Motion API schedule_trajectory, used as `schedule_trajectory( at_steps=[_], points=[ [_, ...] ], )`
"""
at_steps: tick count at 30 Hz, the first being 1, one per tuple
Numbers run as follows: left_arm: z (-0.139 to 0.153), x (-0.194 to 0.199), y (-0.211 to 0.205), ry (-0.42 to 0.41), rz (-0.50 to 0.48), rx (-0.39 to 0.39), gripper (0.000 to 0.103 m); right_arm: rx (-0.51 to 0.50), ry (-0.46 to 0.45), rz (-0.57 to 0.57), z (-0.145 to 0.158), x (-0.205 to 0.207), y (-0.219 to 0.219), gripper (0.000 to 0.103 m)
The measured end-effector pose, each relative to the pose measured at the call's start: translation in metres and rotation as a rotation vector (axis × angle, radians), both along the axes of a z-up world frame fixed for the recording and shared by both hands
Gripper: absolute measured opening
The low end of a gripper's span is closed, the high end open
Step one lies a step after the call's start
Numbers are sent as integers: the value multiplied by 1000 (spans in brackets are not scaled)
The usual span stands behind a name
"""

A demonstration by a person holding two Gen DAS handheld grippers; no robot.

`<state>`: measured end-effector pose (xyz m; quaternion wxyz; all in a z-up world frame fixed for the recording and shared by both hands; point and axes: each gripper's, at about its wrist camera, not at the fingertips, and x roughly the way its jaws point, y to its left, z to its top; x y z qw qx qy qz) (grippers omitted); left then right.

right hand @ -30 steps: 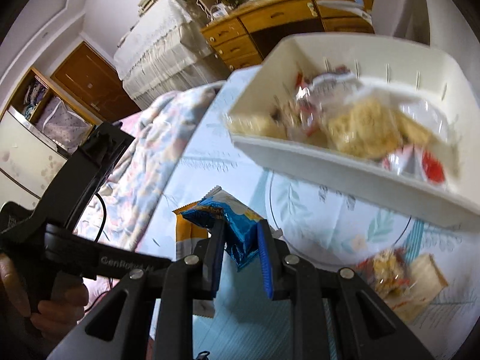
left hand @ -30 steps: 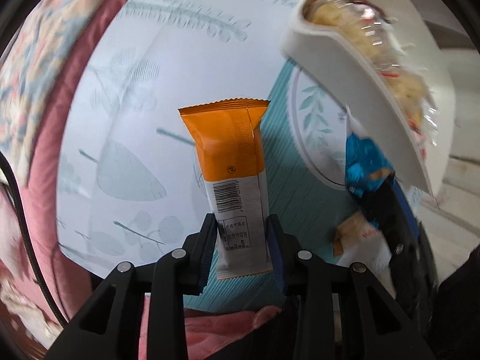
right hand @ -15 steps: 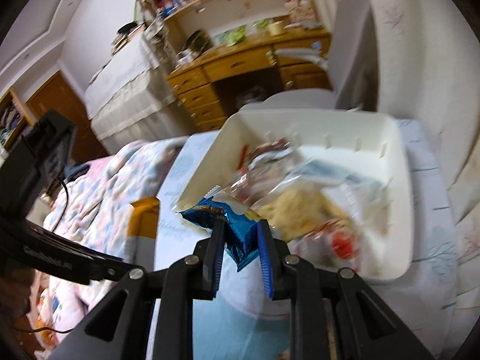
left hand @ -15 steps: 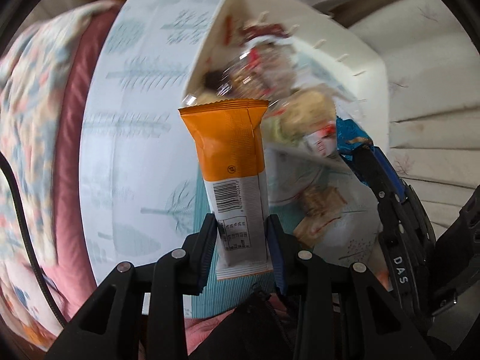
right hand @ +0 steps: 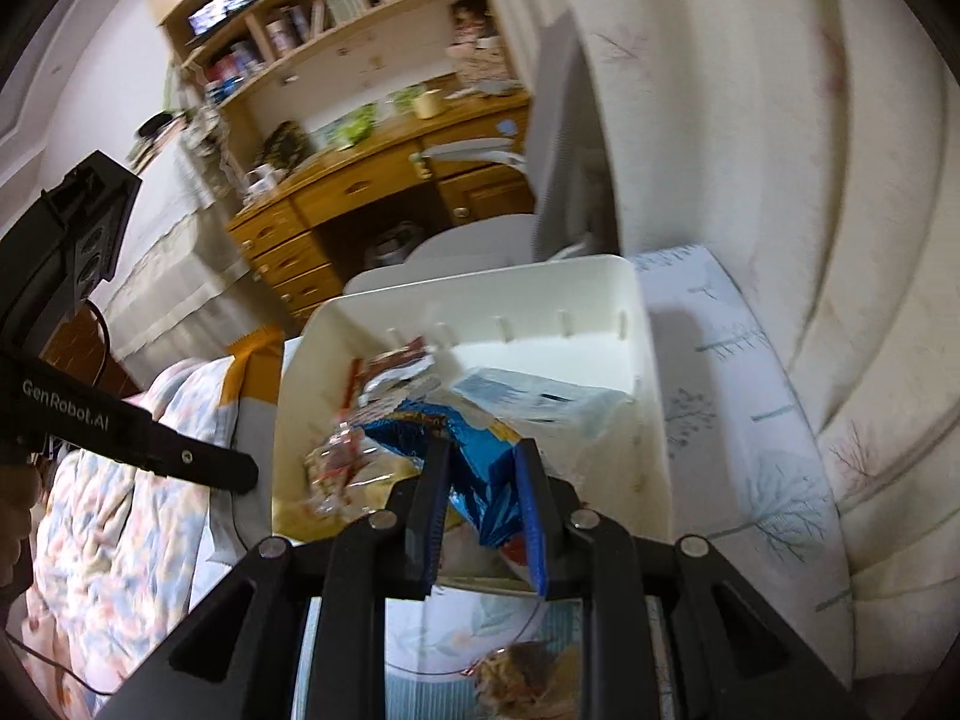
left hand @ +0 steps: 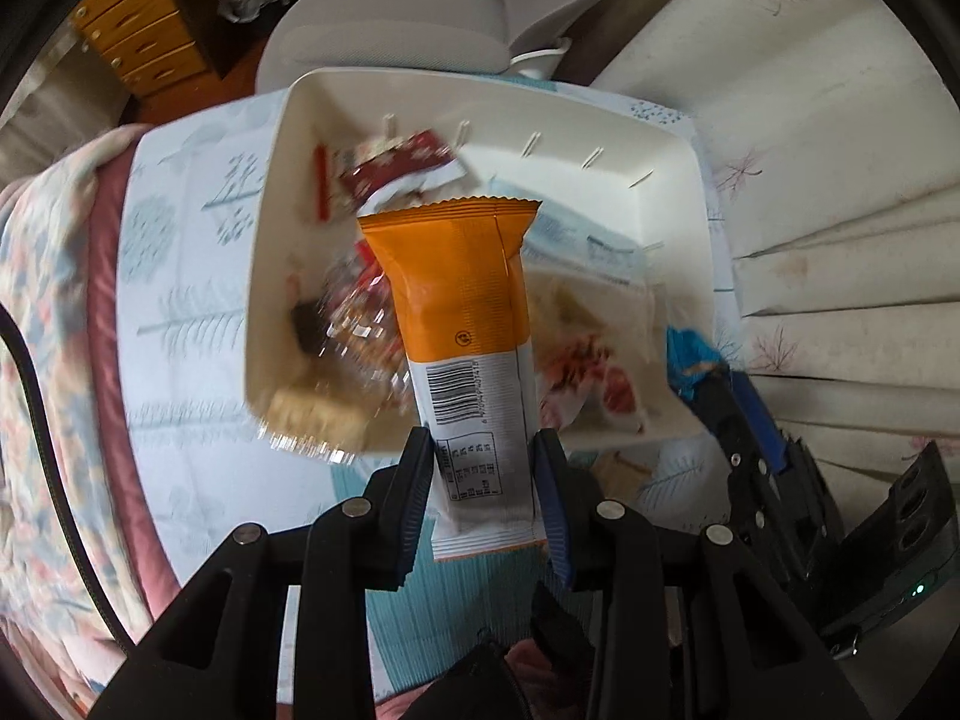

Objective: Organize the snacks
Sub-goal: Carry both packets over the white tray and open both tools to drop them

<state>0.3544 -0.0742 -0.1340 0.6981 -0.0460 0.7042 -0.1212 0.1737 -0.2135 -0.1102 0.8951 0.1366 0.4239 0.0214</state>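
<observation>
The orange-and-white snack bar [left hand: 465, 324] stands upright between the fingers [left hand: 414, 498] of the left gripper [left hand: 485, 501], which are closed tight on its lower, white end; its orange top hangs over the white bin [left hand: 672, 180] full of wrapped snacks. The left gripper points steeply down at the bin. The blue snack packet [right hand: 480, 480] is pinched in the narrowly closed fingers [right hand: 534, 516] of the right gripper [right hand: 483, 516], held above the bin's near edge; in the left view it shows at the bin's right side [left hand: 690, 357]. The bin sits on a desk with a pale leaf-print cloth [left hand: 180, 312]; a loose clear-wrapped snack [right hand: 522, 678] lies on the cloth below the right gripper. A second ago both packets hung over the cloth beside the bin; now both are above it, with grips unchanged.
</observation>
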Motion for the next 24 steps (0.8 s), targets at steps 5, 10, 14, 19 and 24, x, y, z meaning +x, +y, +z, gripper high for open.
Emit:
schedule_trajectory(
  at_steps=[5, 10, 14, 19, 24],
  points=[
    [-8, 12, -9, -39, -27, -71, 34, 11, 16, -63, -4, -1, -9, 23],
    [-4, 12, -13, -91, -61, -79, 51, 32, 30, -126, -7, -5, -19, 26],
    [-1, 4, -13, -106, -84, -93, 52, 48, 47, -169, -6, -13, -23, 35],
    [3, -15, -7, -112, -109, -88, 52, 52, 51, -202, 1, -25, -22, 43],
    [12, -39, 3, -145, -150, -100, 52, 70, 56, -239, 7, -42, -19, 53]
  ],
)
